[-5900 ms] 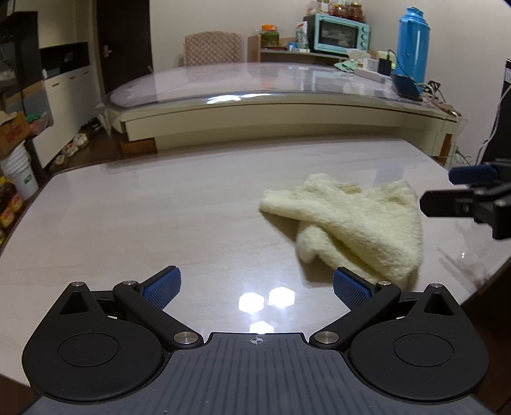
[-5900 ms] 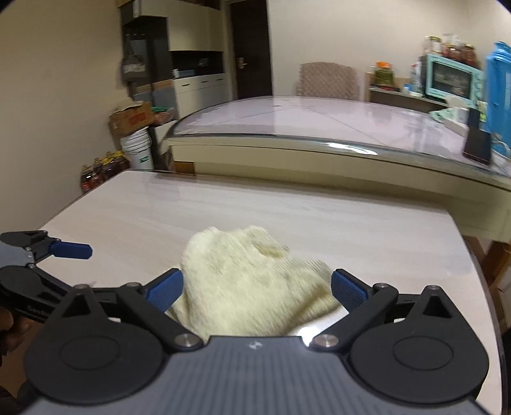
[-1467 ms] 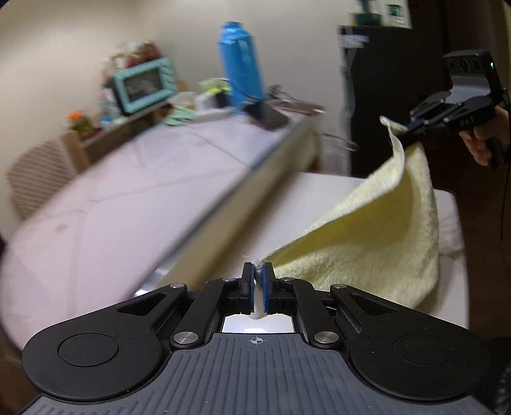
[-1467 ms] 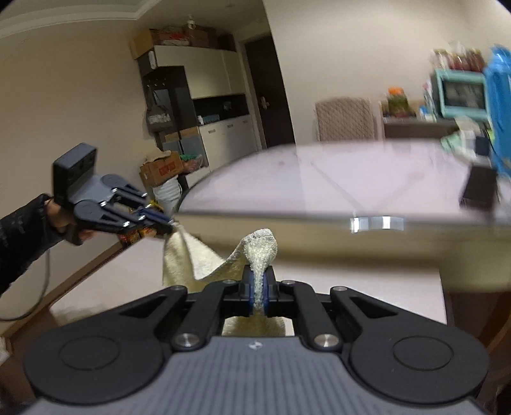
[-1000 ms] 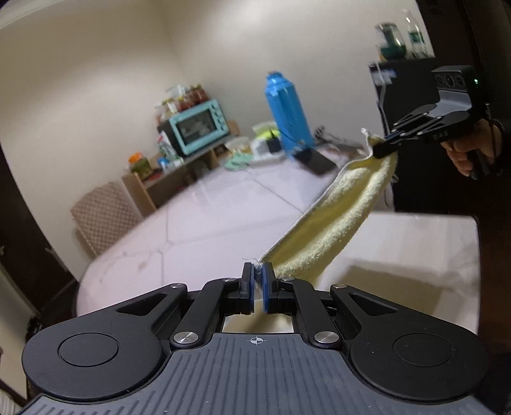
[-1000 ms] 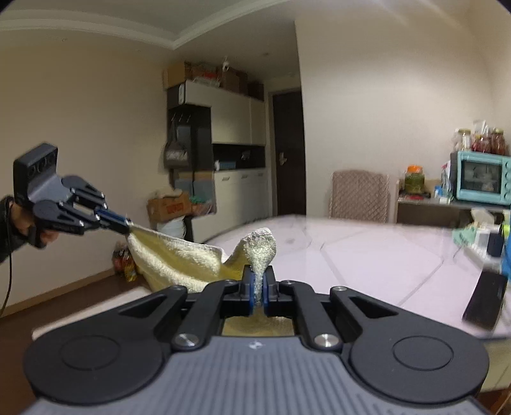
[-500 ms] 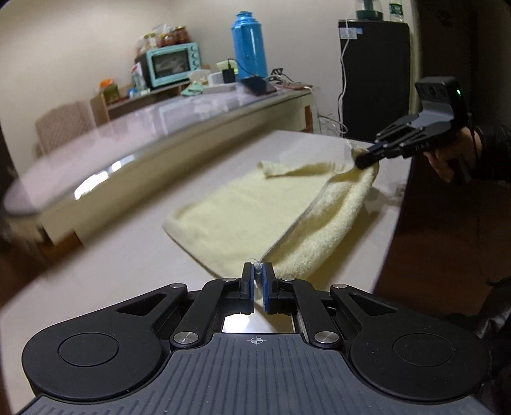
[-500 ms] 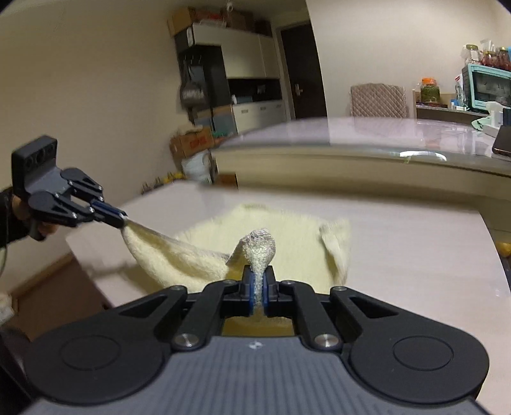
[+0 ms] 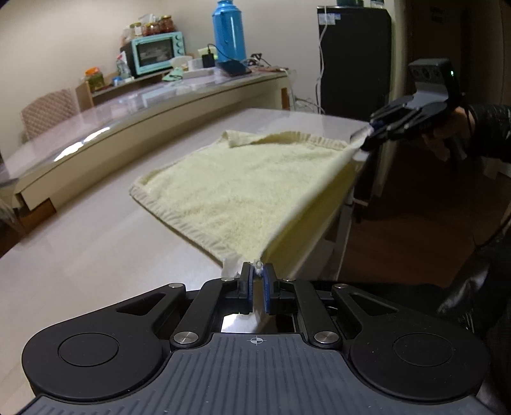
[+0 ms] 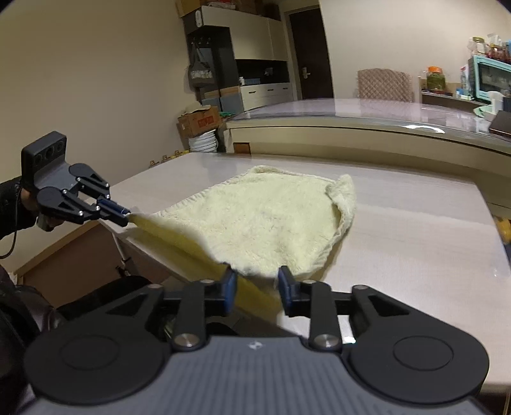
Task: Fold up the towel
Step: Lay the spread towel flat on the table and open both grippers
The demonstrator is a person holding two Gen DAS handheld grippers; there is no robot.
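A pale yellow towel [image 9: 242,178] lies spread flat on the light table [image 9: 95,242], its near edge hanging over the table's front edge. Its far right corner is folded over. My left gripper [image 9: 258,276] is shut on the towel's near left corner; it also shows in the right wrist view [image 10: 119,214]. My right gripper [image 10: 257,282] is open, its jaws apart on either side of the towel's [image 10: 271,223] near right corner. In the left wrist view the right gripper [image 9: 367,135] sits at that corner.
A long glass-topped counter [image 9: 127,105] runs behind the table with a teal toaster oven [image 9: 153,52] and blue thermos [image 9: 228,30]. A black fridge [image 9: 354,57] stands to the right. Boxes and buckets [image 10: 201,127] sit on the floor at the left.
Both grippers brought the towel down and pulled it flat on the table. The right gripper's jaws have opened off the corner; the left stays shut.
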